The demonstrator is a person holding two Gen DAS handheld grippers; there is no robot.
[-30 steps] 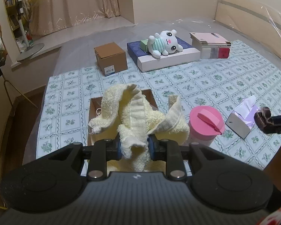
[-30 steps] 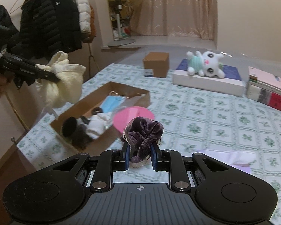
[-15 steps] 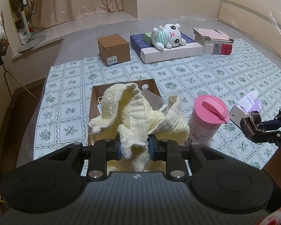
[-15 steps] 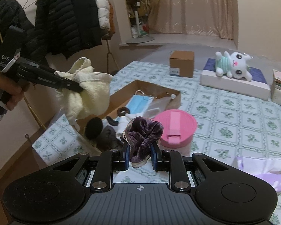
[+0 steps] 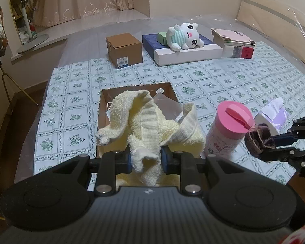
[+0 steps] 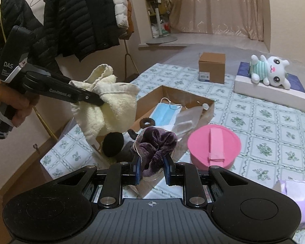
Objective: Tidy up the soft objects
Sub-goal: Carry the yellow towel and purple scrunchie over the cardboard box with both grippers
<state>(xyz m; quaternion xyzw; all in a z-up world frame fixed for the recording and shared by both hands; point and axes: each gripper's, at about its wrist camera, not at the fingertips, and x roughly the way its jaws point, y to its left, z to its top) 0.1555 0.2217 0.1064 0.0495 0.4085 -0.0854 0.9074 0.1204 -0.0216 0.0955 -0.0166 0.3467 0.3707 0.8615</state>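
Left wrist view: the left gripper point(image 5: 146, 159) has its fingers clamped on a nubby cream terry towel point(image 5: 146, 122), bunched above the open cardboard box point(image 5: 103, 109). The right gripper point(image 6: 151, 169) pinches a crinkled purple velvet scrunchie point(image 6: 156, 142) — beside the pink-lidded cup point(image 6: 213, 145). Only the right wrist view shows the box's contents — a blue face mask point(image 6: 164, 113) and a black hair tie point(image 6: 146, 123).

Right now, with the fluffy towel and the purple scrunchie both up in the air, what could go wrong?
1. The yellow towel is pinched by only a small fold in the left tool; it might slip out and miss the cardboard box.
2. The right tool holds the scrunchie close beside the pink-lidded cup; a swing toward the box could tip it.
3. The big towel could bury the mask already inside.
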